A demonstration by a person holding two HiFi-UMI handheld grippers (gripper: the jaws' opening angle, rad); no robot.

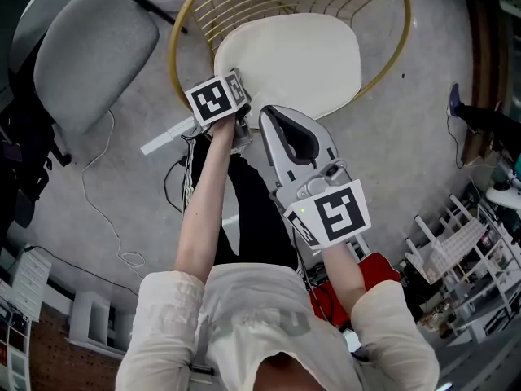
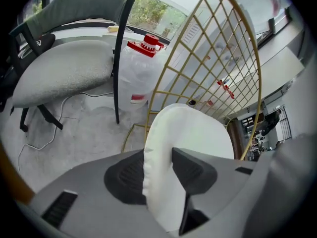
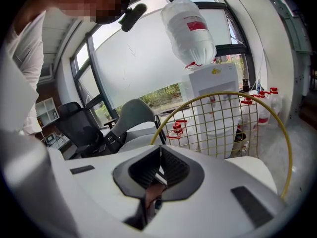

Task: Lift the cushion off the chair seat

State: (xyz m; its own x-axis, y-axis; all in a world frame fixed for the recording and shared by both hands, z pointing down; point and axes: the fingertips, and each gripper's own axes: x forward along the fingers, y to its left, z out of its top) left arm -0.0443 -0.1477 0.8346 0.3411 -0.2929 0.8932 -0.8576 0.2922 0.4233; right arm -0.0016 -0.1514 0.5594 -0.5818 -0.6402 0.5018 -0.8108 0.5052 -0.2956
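Note:
A white cushion [image 1: 293,59] lies on the seat of a gold wire chair [image 1: 183,31]. My left gripper [image 1: 242,133] is at the cushion's near left edge. In the left gripper view the cushion [image 2: 193,133] bulges up between the two black pads [image 2: 126,175], which pinch its rim; the left gripper [image 2: 159,168] is shut on it. My right gripper [image 1: 270,116] hovers beside it at the cushion's near edge. In the right gripper view the right gripper [image 3: 159,155] has its ribbed pads together with nothing between them, and the cushion [image 3: 250,170] lies beyond, to the right.
A grey office chair [image 1: 89,47] stands left of the wire chair, with a thin cable [image 1: 98,194] on the floor near it. A water jug with a red cap [image 2: 141,73] sits behind the wire back [image 2: 198,58]. Wire shelving [image 1: 464,251] crowds the right side.

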